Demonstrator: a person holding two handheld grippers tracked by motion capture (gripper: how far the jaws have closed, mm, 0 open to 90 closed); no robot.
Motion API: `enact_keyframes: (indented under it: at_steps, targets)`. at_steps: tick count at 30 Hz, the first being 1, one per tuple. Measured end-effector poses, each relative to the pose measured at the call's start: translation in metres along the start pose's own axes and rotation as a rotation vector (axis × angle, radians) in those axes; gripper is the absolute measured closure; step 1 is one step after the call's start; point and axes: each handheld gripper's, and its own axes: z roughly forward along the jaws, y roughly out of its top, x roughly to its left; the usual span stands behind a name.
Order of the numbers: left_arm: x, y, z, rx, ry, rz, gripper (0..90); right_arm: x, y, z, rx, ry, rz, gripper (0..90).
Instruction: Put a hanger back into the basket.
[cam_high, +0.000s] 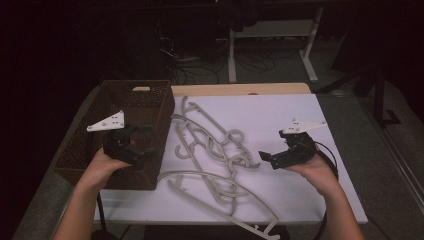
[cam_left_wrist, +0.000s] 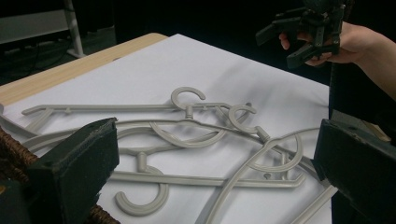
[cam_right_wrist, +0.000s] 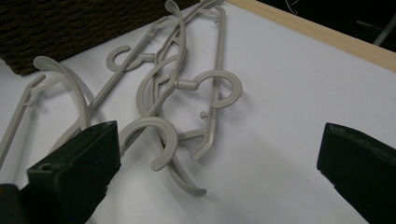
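Left gripper (cam_high: 142, 140) open, empty, over wicker basket (cam_high: 100, 107); right gripper (cam_high: 272, 150) open, empty; grey hangers (cam_high: 215, 150) tangled between both sets of fingertips.

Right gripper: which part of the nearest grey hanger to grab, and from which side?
Probably the round hook of the hanger nearest the right gripper. It curls up off the white sheet at the pile's right edge and looks free of the other hangers. Come in from the right, open fingers straddling the hook's arc. The flat bars are tangled.
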Motion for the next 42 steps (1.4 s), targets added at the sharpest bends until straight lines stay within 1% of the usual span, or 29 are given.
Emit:
enact_keyframes:
  at_steps: [11, 16, 17, 19, 23, 24, 25, 26, 27, 28, 29, 30, 32, 33, 34, 35, 36, 37, 38, 40, 41, 42]
  targets:
    - [-0.002, 0.004, 0.004, -0.002, -0.017, 0.005, 0.0, 0.0, 0.0, -0.004, -0.004, -0.008, 0.007, 0.0]
    - [-0.005, 0.009, 0.009, -0.004, -0.028, 0.006, 0.0, -0.001, -0.001, -0.004, -0.006, -0.008, 0.01, 0.0]
    - [-0.007, 0.011, 0.013, -0.001, -0.037, 0.013, 0.0, -0.002, -0.001, -0.004, -0.005, -0.006, 0.01, 0.0]
    - [-0.009, 0.013, 0.017, -0.009, -0.043, 0.015, 0.0, -0.002, -0.002, -0.003, 0.0, -0.005, 0.01, 0.0]
    - [-0.016, 0.018, 0.026, 0.007, -0.066, 0.032, 0.0, 0.0, -0.003, 0.0, 0.005, -0.004, 0.013, 0.0]
    - [-0.016, 0.018, 0.026, 0.007, -0.066, 0.032, 0.0, 0.0, -0.003, 0.0, 0.005, -0.004, 0.013, 0.0]
    - [-0.019, 0.019, 0.031, 0.012, -0.081, 0.034, 0.0, 0.001, -0.003, 0.002, 0.018, -0.01, 0.004, 0.0]
    - [-0.02, 0.02, 0.034, 0.015, -0.085, 0.036, 0.0, 0.001, -0.003, 0.003, 0.022, -0.011, 0.005, 0.0]
    - [-0.02, 0.02, 0.034, 0.015, -0.085, 0.036, 0.0, 0.002, -0.003, 0.004, 0.023, -0.008, 0.0, 0.0]
    - [-0.023, 0.021, 0.039, 0.022, -0.097, 0.033, 0.0, 0.002, -0.003, 0.004, 0.024, -0.008, -0.003, 0.0]
    - [-0.023, 0.021, 0.039, 0.022, -0.097, 0.033, 0.0, 0.002, -0.003, 0.004, 0.024, -0.008, -0.003, 0.0]
    - [-0.027, 0.023, 0.044, 0.02, -0.11, 0.035, 0.0, 0.002, -0.002, 0.004, 0.022, -0.008, -0.002, 0.0]
    - [-0.031, 0.024, 0.05, 0.02, -0.127, 0.037, 0.0, 0.002, -0.002, 0.003, 0.019, -0.007, 0.0, 0.0]
    - [-0.032, 0.025, 0.054, 0.022, -0.135, 0.035, 0.0, 0.003, -0.003, 0.002, 0.018, -0.007, 0.002, 0.0]
    - [-0.032, 0.025, 0.054, 0.022, -0.135, 0.035, 0.0, 0.003, -0.003, 0.002, 0.018, -0.008, 0.001, 0.0]
    - [-0.034, 0.025, 0.058, 0.025, -0.142, 0.031, 0.0, 0.003, -0.003, 0.002, 0.018, -0.008, 0.001, 0.0]
    - [-0.036, 0.026, 0.066, 0.03, -0.151, 0.032, 0.0, 0.003, -0.003, 0.002, 0.02, -0.005, 0.001, 0.0]
    - [-0.036, 0.026, 0.066, 0.03, -0.151, 0.032, 0.0, 0.003, -0.003, 0.001, 0.02, -0.005, 0.001, 0.0]
    - [-0.039, 0.027, 0.073, 0.036, -0.162, 0.041, 0.0, 0.003, -0.003, 0.001, 0.019, -0.004, 0.001, 0.0]
    - [-0.041, 0.028, 0.08, 0.041, -0.164, 0.053, 0.0, 0.004, -0.003, 0.001, 0.019, -0.002, 0.0, 0.0]
    - [-0.041, 0.028, 0.08, 0.041, -0.164, 0.053, 0.0, 0.004, -0.003, 0.001, 0.019, -0.002, 0.0, 0.0]
    - [-0.042, 0.027, 0.087, 0.038, -0.163, 0.054, 0.0, 0.004, -0.004, 0.001, 0.022, 0.001, 0.001, 0.0]
